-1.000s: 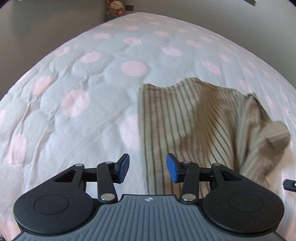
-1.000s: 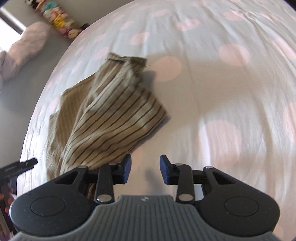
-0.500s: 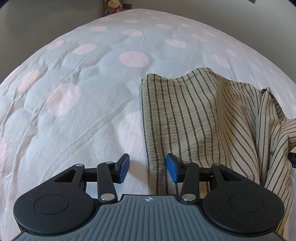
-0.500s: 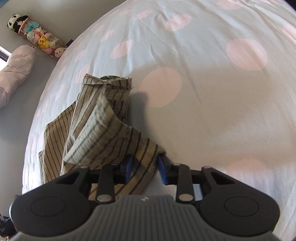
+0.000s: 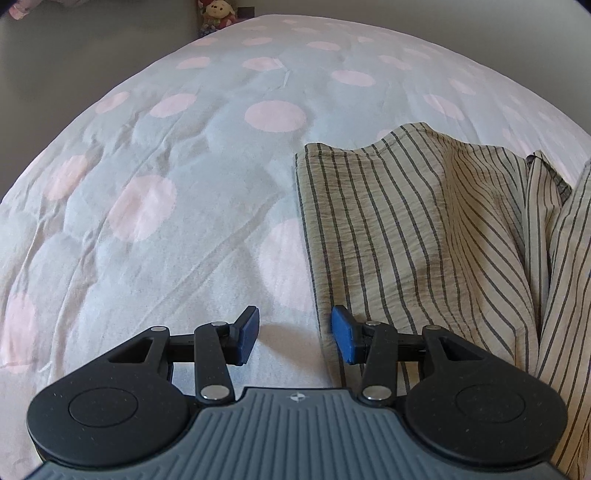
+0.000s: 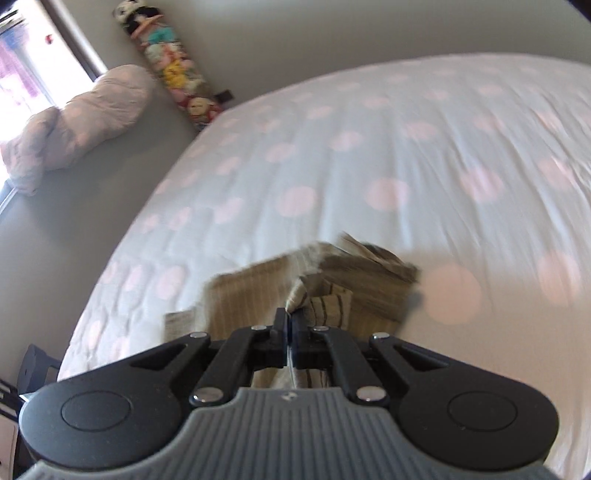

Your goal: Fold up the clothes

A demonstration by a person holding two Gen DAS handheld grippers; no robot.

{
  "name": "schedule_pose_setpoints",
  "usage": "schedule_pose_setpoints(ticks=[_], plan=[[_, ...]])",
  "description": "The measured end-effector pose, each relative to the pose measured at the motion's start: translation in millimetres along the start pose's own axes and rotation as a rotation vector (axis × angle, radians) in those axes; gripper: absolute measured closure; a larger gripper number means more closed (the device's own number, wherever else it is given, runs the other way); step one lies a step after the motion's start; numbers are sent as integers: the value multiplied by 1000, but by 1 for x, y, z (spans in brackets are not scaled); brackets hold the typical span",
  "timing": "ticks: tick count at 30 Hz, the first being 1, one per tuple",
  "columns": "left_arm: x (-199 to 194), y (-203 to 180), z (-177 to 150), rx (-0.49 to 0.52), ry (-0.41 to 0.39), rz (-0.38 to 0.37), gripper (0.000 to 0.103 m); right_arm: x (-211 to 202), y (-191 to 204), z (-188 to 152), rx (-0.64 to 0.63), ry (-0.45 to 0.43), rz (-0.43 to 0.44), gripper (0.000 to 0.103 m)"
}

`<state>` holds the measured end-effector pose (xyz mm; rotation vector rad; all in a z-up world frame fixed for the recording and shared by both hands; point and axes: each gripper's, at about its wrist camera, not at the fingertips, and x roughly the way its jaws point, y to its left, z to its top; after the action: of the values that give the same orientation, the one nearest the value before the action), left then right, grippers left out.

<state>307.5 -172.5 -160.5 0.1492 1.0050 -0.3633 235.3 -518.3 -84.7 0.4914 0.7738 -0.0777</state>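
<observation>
A beige garment with dark stripes (image 5: 406,229) lies on the bed, filling the right half of the left wrist view. My left gripper (image 5: 293,334) hovers open just above the sheet, with the garment's left edge running between its blue pads and nothing gripped. In the right wrist view the same striped garment (image 6: 332,291) is blurred and hangs bunched from my right gripper (image 6: 289,321), which is shut on a fold of the cloth and lifted above the bed.
The bed (image 5: 166,184) has a pale blue cover with pink dots and fills both views. A dotted pillow (image 6: 74,122) and a column of soft toys (image 6: 173,70) stand by the wall at the far left. A plush toy (image 5: 218,11) sits beyond the bed's far edge.
My right gripper went from open beside the garment to shut on its fold, then rose with it. My left gripper came lower and closer to the garment's left edge, staying open.
</observation>
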Motion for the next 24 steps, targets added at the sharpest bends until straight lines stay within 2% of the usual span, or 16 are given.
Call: schedule_pose_setpoints(ticks=[7, 13, 19, 24], plan=[[-6, 19, 4, -76, -41, -36, 63, 12, 84, 26, -157, -10, 63, 100], [-8, 35, 6, -140, -69, -84, 66, 63, 141, 25, -241, 67, 104, 100], [-2, 45, 7, -181, -78, -123, 67, 121, 179, 10, -281, 162, 134, 100], [5, 48, 6, -199, -76, -132, 67, 164, 185, 0, -262, 223, 127, 100]])
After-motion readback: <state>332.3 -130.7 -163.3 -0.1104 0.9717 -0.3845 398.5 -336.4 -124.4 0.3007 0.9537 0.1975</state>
